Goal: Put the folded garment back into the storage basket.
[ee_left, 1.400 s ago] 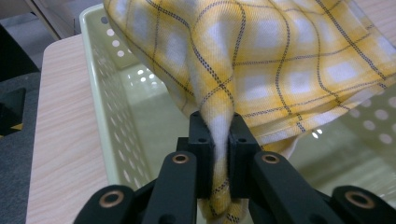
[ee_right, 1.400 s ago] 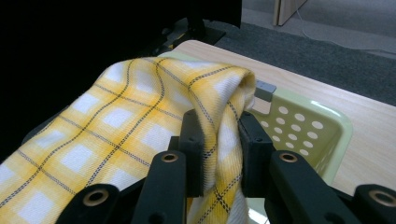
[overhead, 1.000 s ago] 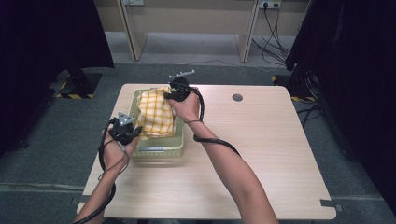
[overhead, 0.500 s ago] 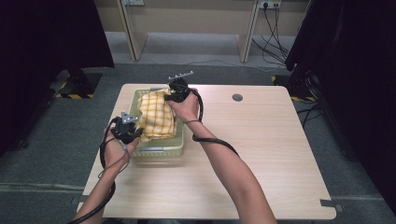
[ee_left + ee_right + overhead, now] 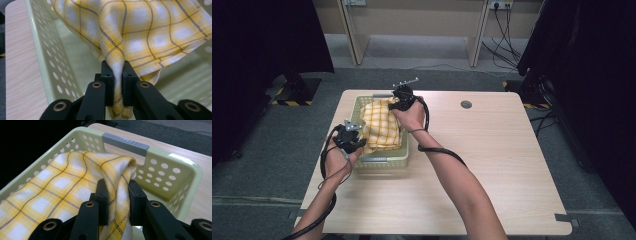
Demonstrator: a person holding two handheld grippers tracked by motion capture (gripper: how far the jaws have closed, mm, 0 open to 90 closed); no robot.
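- On the left, my left gripper [image 5: 357, 136] sits at the near left side of the basket [image 5: 382, 161], with its jaws clamped tight on a bunched fold of the yellow checked cloth [image 5: 382, 125]. In the left gripper view the fold [image 5: 117, 72] is squeezed thin between the two black pads [image 5: 108, 80], and the rest of the cloth fans out above them.
- The basket is pale green plastic with perforated walls [image 5: 53, 75]. It stands on the worktop [image 5: 492, 125] towards the far left corner, and its left wall runs close to the worktop's left edge.
- The cloth hangs over the inside of the basket, stretched between my two grippers and lifted off the basket floor [image 5: 82, 60] on the left side.
- At the far end of the basket, my right gripper [image 5: 399, 102] pinches another thick fold of the cloth [image 5: 120, 192]. Its jaws are narrow, pressing the fabric from both sides.
- Just beyond that grip I see the basket's grey handle [image 5: 125, 144] on the far rim.
- Right of the basket, a small dark round disc [image 5: 466, 104] is set in the worktop near the far edge.
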